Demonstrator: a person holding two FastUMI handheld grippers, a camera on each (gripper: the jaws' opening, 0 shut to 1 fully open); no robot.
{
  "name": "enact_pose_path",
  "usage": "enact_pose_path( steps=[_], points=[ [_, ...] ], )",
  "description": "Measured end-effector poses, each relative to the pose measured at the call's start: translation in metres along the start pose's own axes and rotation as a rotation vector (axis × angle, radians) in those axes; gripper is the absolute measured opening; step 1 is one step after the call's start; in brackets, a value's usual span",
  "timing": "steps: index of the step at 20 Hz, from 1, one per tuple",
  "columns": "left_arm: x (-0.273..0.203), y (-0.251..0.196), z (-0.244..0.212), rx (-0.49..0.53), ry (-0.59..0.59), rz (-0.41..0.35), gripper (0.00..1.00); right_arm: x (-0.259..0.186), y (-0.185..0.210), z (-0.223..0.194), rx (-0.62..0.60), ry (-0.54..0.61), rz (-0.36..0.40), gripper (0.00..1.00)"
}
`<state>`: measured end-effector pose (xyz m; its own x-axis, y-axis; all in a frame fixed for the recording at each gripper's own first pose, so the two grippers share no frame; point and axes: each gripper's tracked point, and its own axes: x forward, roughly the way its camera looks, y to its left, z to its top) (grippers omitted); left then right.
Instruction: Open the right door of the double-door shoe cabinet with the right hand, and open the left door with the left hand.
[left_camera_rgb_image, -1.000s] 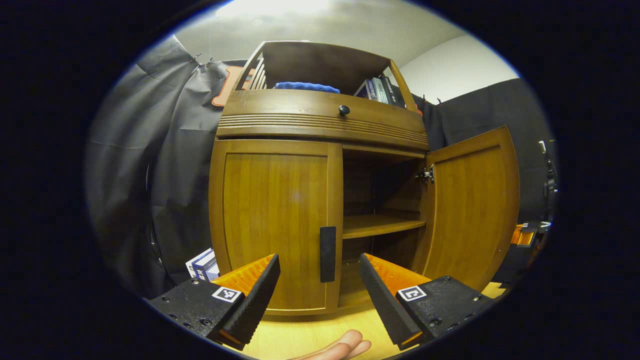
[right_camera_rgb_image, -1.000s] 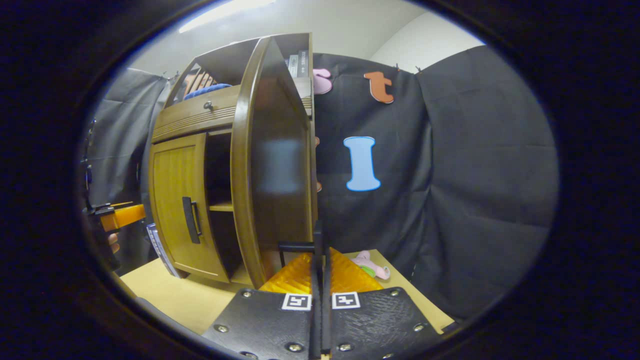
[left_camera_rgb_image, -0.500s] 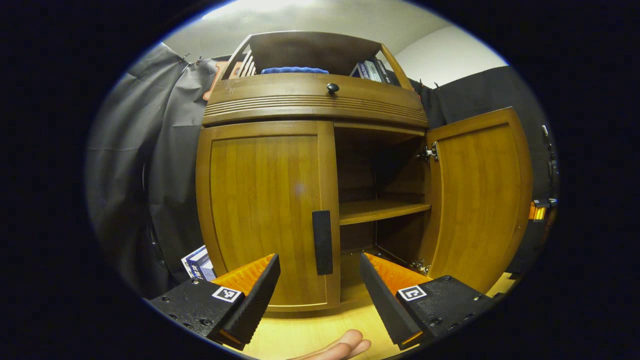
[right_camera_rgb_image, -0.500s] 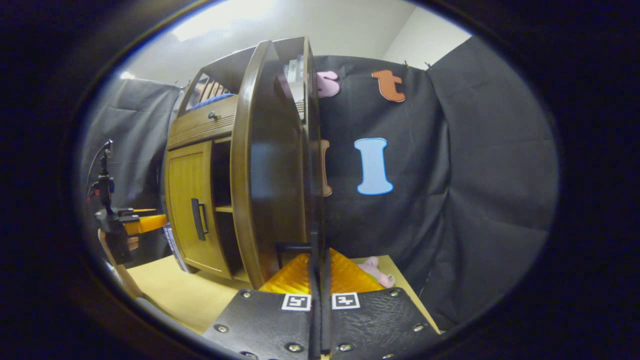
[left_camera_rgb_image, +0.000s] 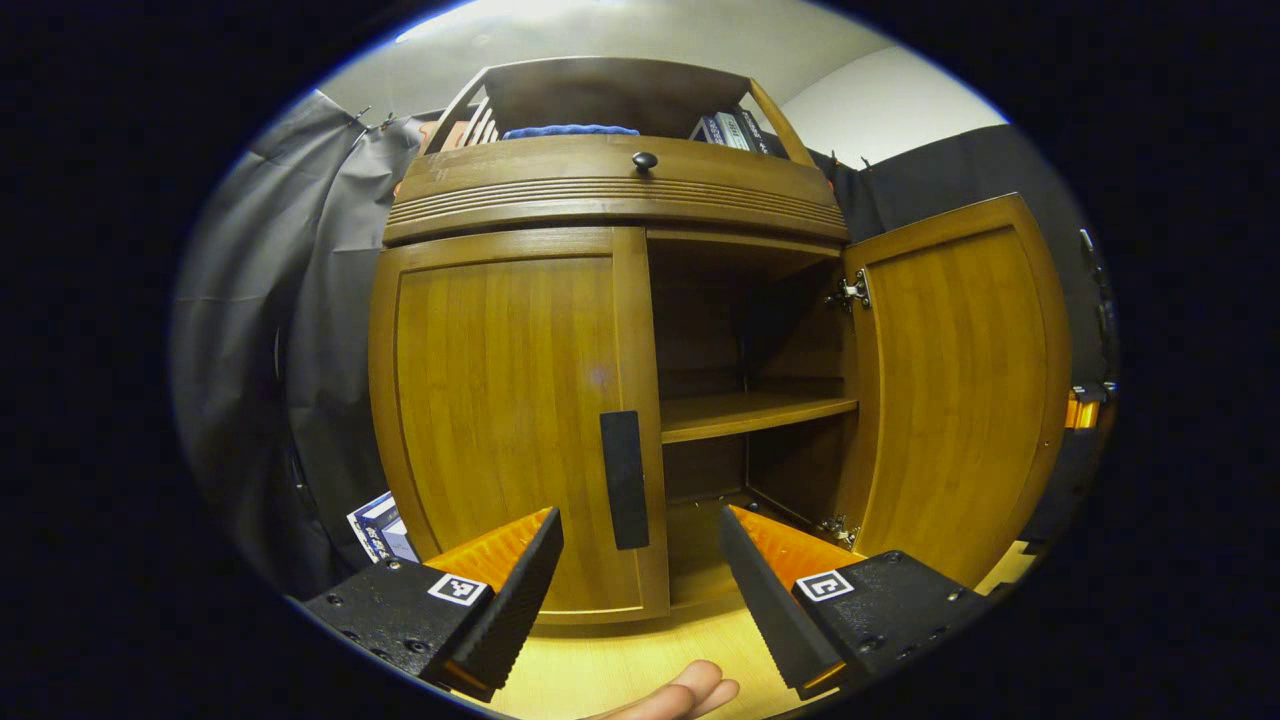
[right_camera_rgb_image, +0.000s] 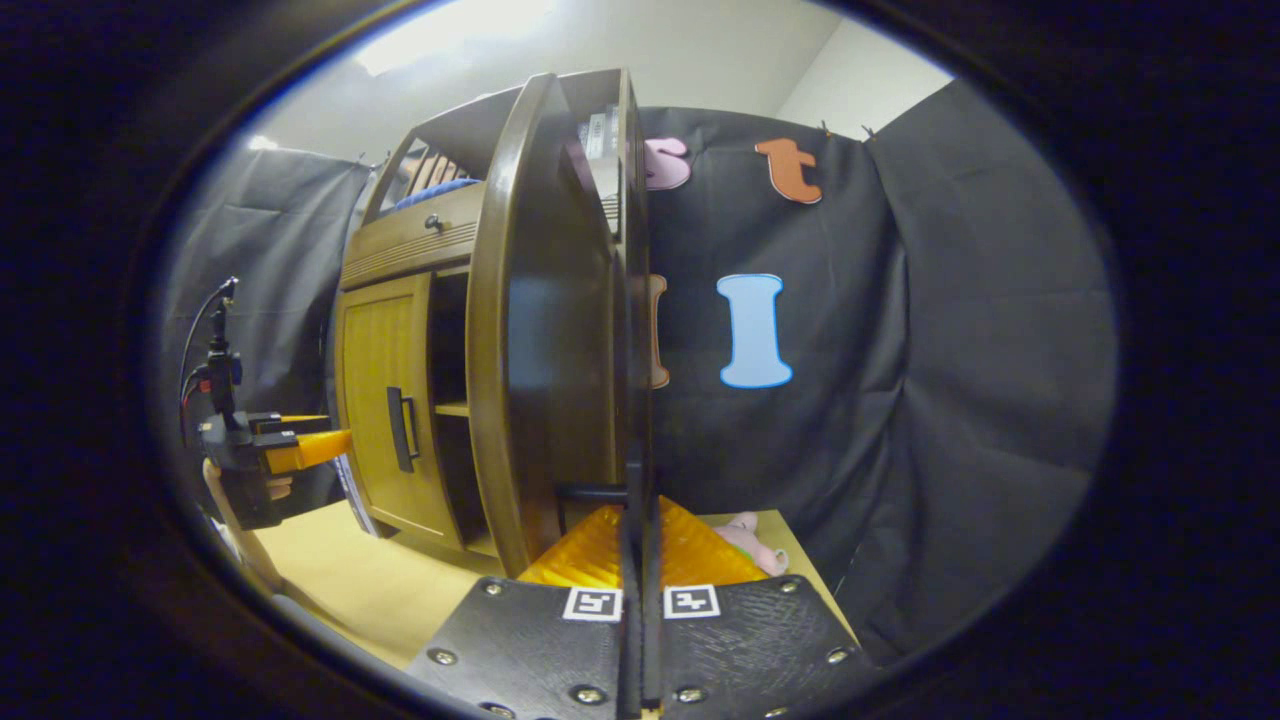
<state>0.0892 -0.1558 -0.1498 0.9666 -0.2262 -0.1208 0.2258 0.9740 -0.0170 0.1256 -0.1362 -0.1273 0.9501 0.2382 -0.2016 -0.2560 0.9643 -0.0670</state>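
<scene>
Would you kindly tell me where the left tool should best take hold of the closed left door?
Grip the dark upright handle on the left door, near its inner edge. Come straight on from the front with the open left tool, one finger either side: the right gripper view shows the handle standing proud.

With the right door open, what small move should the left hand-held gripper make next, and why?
Probably ease the left hand-held gripper forward around the left door's handle. The left door is shut, the jaws stand open just short of the handle, and the right door is swung out.
</scene>
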Motion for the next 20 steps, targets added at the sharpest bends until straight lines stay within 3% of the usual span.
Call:
enact_pose_path(
  steps=[4, 6, 7, 11, 13, 15, 17, 20],
  points=[
    [0.008, 0.010, 0.000, -0.008, -0.012, 0.042, 0.96, 0.001, -0.004, 0.001, -0.010, -0.008, -0.052, 0.04],
    [0.013, 0.012, 0.000, -0.004, -0.011, 0.046, 0.97, -0.002, -0.005, 0.001, -0.020, -0.007, -0.078, 0.35],
    [0.018, 0.013, 0.002, -0.007, -0.024, 0.045, 0.96, -0.006, -0.007, 0.004, -0.018, -0.012, -0.091, 0.37],
    [0.044, 0.008, 0.017, -0.037, -0.097, 0.013, 0.97, -0.017, -0.017, 0.004, -0.058, -0.010, -0.152, 0.80],
    [0.059, 0.005, 0.012, -0.052, -0.078, -0.001, 0.96, -0.031, -0.034, 0.009, -0.102, -0.025, -0.210, 0.80],
    [0.073, -0.001, 0.008, -0.059, -0.057, -0.016, 0.96, -0.046, -0.030, 0.014, -0.092, -0.033, -0.199, 0.81],
    [0.085, -0.005, 0.000, -0.057, -0.039, -0.020, 0.96, -0.062, -0.023, 0.020, -0.091, -0.054, -0.196, 0.96],
    [0.102, -0.003, -0.007, -0.058, -0.032, -0.010, 0.93, -0.081, -0.009, 0.037, -0.117, -0.114, -0.189, 0.94]
  ],
)
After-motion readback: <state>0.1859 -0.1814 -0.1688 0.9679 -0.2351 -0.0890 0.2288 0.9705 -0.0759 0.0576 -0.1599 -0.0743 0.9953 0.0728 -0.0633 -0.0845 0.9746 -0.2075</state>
